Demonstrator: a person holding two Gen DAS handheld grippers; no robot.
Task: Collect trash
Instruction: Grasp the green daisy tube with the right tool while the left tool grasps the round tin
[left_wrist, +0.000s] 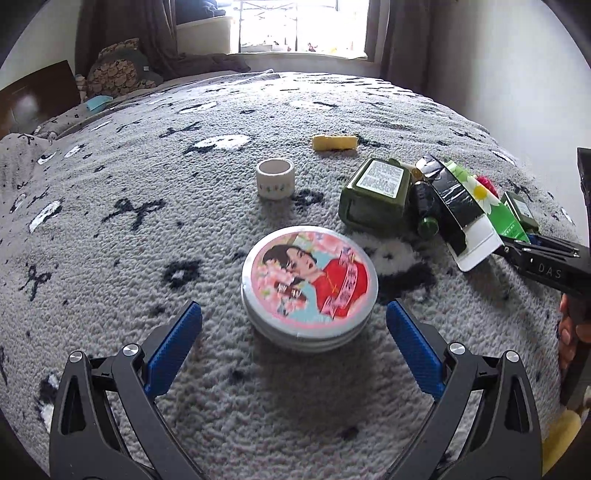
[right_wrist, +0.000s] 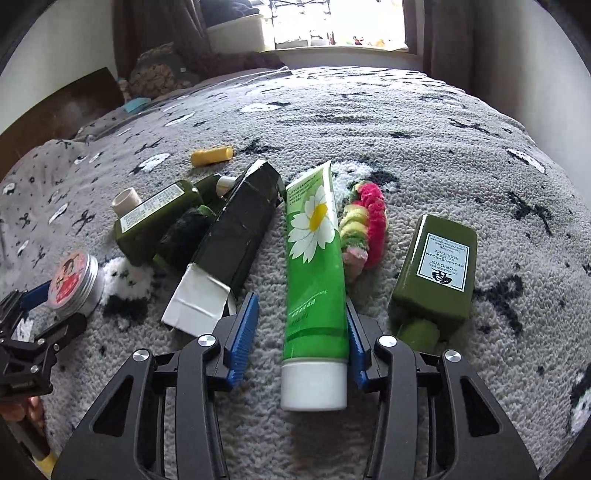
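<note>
In the left wrist view a round tin (left_wrist: 309, 286) with a pictured lid lies on the grey blanket, and my left gripper (left_wrist: 294, 309) stands open around it, both blue pads apart from its sides. In the right wrist view a green tube (right_wrist: 314, 266) with a daisy and a white cap lies lengthwise between the fingers of my right gripper (right_wrist: 301, 302). The right pad touches the tube's side; the left pad stands a little off it. The left wrist view shows the right gripper (left_wrist: 535, 254) at the right edge by the tube (left_wrist: 506, 218).
A black carton (right_wrist: 236, 229) with a white flap lies left of the tube, a dark green bottle (right_wrist: 151, 221) beyond it. A second green bottle (right_wrist: 436, 266) and a pink-yellow scrunchie (right_wrist: 365, 225) lie to the right. A white cup (left_wrist: 275, 178) and yellow piece (left_wrist: 334, 142) sit farther back.
</note>
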